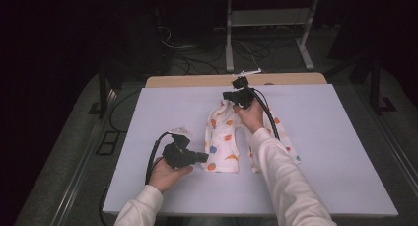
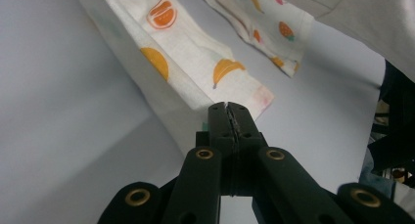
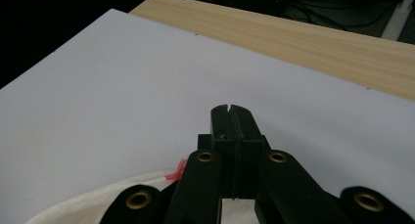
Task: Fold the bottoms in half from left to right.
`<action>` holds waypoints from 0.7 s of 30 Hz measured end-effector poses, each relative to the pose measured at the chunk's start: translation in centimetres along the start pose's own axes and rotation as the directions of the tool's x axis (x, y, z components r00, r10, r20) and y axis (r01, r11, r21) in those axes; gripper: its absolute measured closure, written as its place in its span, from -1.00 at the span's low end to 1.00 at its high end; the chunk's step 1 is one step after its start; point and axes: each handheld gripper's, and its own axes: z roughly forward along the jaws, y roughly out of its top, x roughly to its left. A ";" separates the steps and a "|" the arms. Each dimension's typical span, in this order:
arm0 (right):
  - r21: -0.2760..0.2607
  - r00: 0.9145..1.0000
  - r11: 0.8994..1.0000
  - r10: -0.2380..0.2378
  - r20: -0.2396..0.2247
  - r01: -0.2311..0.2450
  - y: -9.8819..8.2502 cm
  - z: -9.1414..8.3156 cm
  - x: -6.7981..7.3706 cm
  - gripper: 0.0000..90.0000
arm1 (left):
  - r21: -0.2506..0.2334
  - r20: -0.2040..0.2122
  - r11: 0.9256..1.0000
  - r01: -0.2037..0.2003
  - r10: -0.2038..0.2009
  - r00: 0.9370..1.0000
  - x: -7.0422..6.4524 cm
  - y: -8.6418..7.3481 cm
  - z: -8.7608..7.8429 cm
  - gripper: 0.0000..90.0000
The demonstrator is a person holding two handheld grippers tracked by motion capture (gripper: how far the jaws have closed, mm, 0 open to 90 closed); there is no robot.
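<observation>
Fruit-print cloth [image 1: 224, 139] lying mid-desk [image 1: 148, 117], left gripper [image 1: 201, 158] pinching its near hem with clenched jaws, right gripper [image 1: 227, 95] holding its far end toward the back edge, jaws pressed together.

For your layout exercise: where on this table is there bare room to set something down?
Bare board lies right of the fruit-print cloth, and left of it beyond the left gripper. The middle is crowded: cloth, both hands, right gripper.
</observation>
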 end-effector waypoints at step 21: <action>-0.010 0.998 0.998 0.062 -0.013 -0.062 -0.4 -2.7 -3.6 0.97 | -0.010 0.068 0.994 -0.106 0.106 0.992 -3.4 2.4 1.6 0.99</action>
